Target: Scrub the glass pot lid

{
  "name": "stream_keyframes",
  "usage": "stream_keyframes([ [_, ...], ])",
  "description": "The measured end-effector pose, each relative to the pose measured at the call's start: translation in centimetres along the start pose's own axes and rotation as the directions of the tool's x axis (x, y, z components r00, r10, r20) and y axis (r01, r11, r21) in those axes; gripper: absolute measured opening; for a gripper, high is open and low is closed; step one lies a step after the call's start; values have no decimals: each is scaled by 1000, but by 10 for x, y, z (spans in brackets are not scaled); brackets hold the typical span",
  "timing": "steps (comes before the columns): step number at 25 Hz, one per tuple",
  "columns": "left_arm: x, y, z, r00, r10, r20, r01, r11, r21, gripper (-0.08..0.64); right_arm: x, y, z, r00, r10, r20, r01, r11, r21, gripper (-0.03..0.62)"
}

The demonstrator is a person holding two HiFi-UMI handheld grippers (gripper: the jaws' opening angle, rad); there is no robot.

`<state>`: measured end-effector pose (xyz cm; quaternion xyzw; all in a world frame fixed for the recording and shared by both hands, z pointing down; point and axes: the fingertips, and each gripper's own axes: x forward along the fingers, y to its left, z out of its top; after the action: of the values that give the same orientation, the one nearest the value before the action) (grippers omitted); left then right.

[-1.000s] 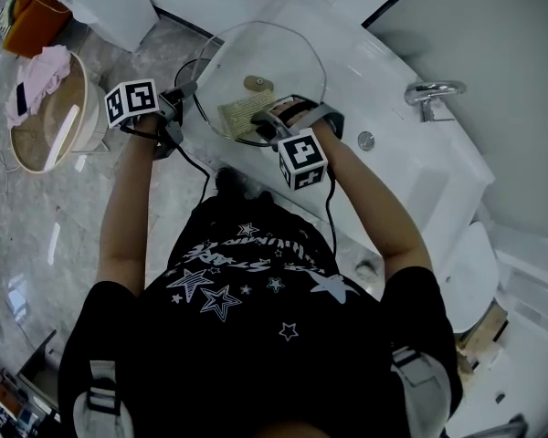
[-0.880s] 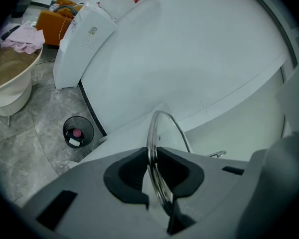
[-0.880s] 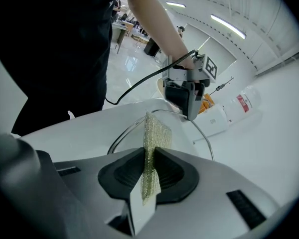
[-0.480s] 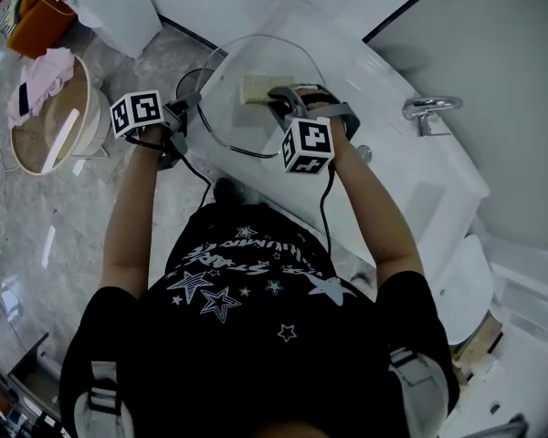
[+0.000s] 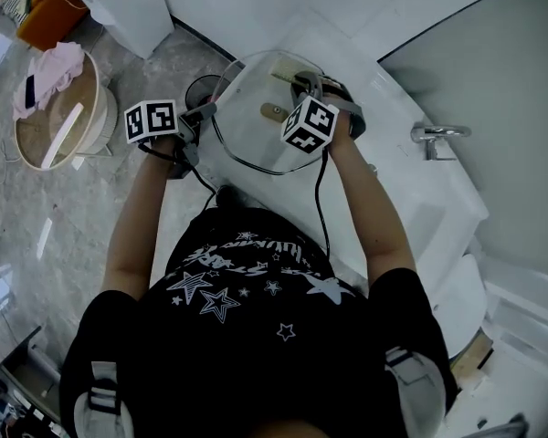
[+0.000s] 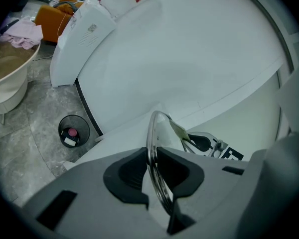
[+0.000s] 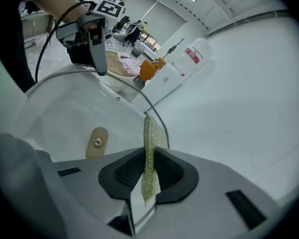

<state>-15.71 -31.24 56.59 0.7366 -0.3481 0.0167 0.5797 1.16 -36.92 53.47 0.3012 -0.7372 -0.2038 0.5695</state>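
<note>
A white bathtub (image 5: 411, 181) fills the right side of the head view, its broad curved rim running under both arms of the person (image 5: 256, 336) in a black star-print shirt who leans over it. The glass pot lid (image 5: 256, 108) is held up over that rim, between the two arms, with its steel-edged rim turned toward the left tool. On the grey stone floor to the left stands a round wooden basin (image 5: 64, 117) with a pink cloth (image 5: 57, 67) draped over its edge, and a black mesh wastebasket (image 6: 74, 131) sits on the floor beside the tub wall. The left tool (image 5: 205, 114) is clamped on the lid's metal rim: in the left gripper view the rim (image 6: 157, 168) runs upright between the two dark pads, which press on it from either side. The right tool (image 5: 301, 80) reaches over the far part of the lid and is closed on a yellow-green scouring pad (image 7: 150, 148), pinched edge-on between its pads, with the pad's free upper end meeting the lid's far rim. A chrome faucet (image 5: 438, 135) stands on the tub deck to the right, well apart from the lid. The lid's tan knob base (image 7: 97, 142) with its centre screw shows through the glass, just left of the scouring pad.
</note>
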Motion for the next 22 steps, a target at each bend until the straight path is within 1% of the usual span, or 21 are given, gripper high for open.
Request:
stream_keyframes([
  [4, -1, 0, 0, 1000, -7, -8, 7, 1000, -4, 69, 8, 5, 2, 1000, 8, -20, -7, 1000, 13, 63],
  [11, -1, 0, 0, 1000, -7, -12, 7, 1000, -8, 69, 9, 16, 0, 998, 56, -15, -55, 996, 64, 64],
  [14, -1, 0, 0, 1000, -4, -9, 4, 1000, -11, 69, 2, 26, 3, 994, 110, -2, -109, 989, 101, 64],
  [18, -2, 0, 1, 1000, 12, -5, -12, 1000, -3, 69, -11, 48, 11, 979, 203, 16, -203, 966, 158, 64],
  [22, -1, 0, 2, 1000, 25, -2, -25, 1000, 0, 67, -23, 66, 19, 965, 258, 40, -261, 950, 169, 64],
])
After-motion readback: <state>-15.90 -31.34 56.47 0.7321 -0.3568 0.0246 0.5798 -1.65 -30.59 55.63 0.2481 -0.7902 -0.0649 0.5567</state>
